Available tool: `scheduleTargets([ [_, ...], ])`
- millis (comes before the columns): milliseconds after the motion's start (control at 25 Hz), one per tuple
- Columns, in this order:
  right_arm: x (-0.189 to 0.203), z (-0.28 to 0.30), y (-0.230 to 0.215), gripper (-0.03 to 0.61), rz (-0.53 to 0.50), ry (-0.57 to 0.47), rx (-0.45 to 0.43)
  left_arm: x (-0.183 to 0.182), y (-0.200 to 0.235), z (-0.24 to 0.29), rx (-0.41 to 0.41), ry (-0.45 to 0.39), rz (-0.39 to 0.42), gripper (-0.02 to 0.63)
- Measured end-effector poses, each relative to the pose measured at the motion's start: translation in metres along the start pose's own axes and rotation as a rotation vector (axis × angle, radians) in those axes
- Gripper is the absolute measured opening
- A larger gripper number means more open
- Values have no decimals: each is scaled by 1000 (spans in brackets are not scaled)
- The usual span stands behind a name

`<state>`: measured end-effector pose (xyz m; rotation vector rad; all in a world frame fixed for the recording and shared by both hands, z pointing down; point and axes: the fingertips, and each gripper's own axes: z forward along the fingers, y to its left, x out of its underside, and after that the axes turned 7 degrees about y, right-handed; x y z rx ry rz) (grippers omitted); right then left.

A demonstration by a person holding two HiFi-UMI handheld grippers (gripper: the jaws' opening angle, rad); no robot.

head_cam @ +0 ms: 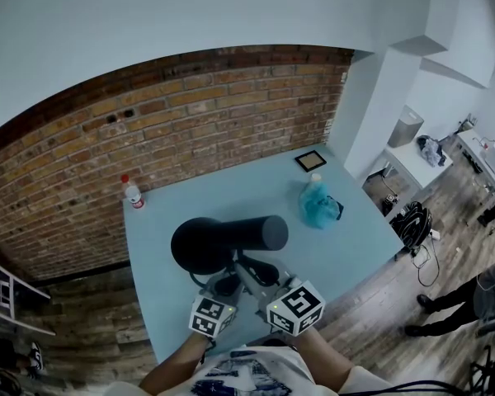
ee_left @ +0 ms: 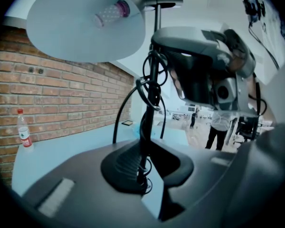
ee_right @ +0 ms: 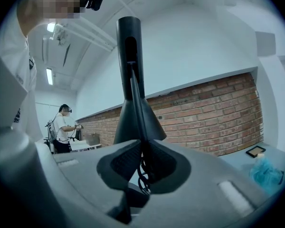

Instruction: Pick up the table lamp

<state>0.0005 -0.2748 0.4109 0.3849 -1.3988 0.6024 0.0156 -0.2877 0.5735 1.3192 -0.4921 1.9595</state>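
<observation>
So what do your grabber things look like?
The left gripper and right gripper match: dark grey bodies, two broad jaws with ribbed black pads, and a white cube with black square markers on each. The person's shirt is white with a dark print.

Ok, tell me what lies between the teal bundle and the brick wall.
A small dark-framed square lies on the table between the teal bundle and the brick wall; the head view shows it.

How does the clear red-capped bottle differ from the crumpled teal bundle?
The clear red-capped plastic bottle stands slim and upright; the crumpled teal bundle sits low and shapeless. The bottle is at the far left corner of the light blue table, the bundle toward its right. Both rest on it.
</observation>
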Motion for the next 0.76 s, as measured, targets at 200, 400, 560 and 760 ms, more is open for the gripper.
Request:
scheduleTargets([
  [200,0,3,2,46,-4,1,0,3,4,-1,-4,5,7,46],
  [400,0,6,0,46,4,0,3,2,7,-2,-8,3,15,46],
  [560,2,10,-1,46,10,3,5,4,8,-3,2,35,11,46],
  [760,1,13,-4,46,8,3,9,1,13,0,-4,24,14,46],
])
